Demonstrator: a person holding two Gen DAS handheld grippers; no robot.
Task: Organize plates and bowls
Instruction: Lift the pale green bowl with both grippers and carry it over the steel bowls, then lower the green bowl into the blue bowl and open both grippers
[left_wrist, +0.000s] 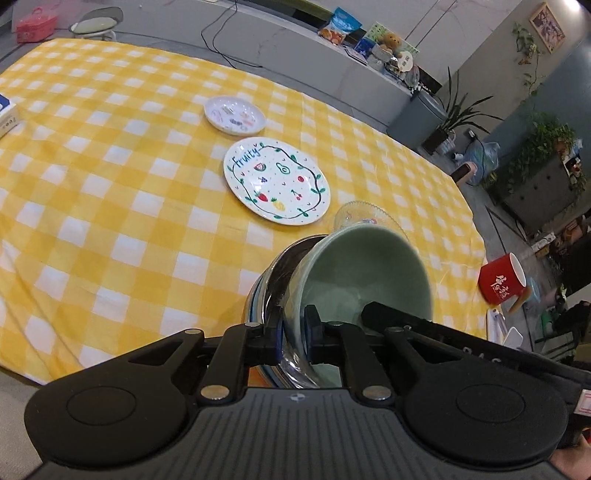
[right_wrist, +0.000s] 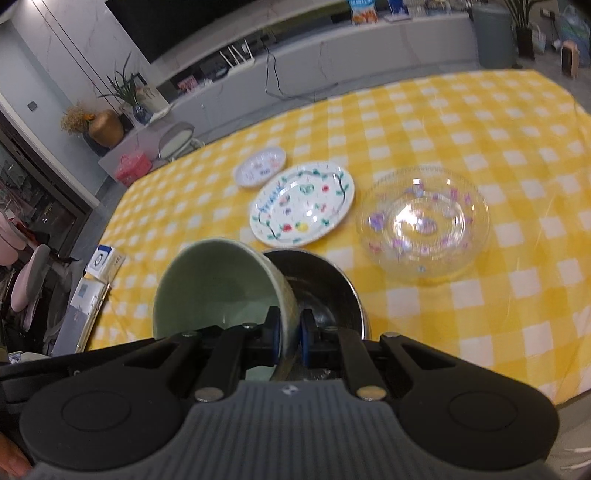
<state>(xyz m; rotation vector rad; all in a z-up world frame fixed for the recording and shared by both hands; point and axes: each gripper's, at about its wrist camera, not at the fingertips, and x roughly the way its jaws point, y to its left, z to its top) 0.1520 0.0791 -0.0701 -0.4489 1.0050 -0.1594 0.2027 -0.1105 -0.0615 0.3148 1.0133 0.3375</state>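
A: Edges and room?

B: Yellow-and-white checked tablecloth (right_wrist: 461, 122) across the whole top, wrinkled, soft. Open cloth at 9 to 11 o'clock in the left view; table edge running along 3 o'clock, red mug (left_wrist: 503, 281) just past it. In the right view, bare checks from 1 to 3 o'clock, cloth edge dropping off at 9 o'clock by a white-and-blue box (right_wrist: 104, 260).

A: Materials and shapes?

B: Green bowl (left_wrist: 364, 266), glazed ceramic, round, tipped on its side, mouth open to the camera. Behind it a steel bowl (right_wrist: 325, 288), dark and shiny inside. Clear glass plate (right_wrist: 423, 221), scalloped rim, purple flowers, at 1 o'clock in the right view. Fruit plate (left_wrist: 276, 181), white with a painted vine, flat on the cloth at 12 o'clock. Small plate (left_wrist: 235, 115) beyond it, just apart.

A: Bowl against the fingers?

B: Left gripper (left_wrist: 294, 334) pinched narrow on the green bowl's wall, one blue pad inside, one outside. Right gripper (right_wrist: 289, 338) likewise clamped on the opposite wall. Bowl lifted between both, leaning against the steel bowl's rim.
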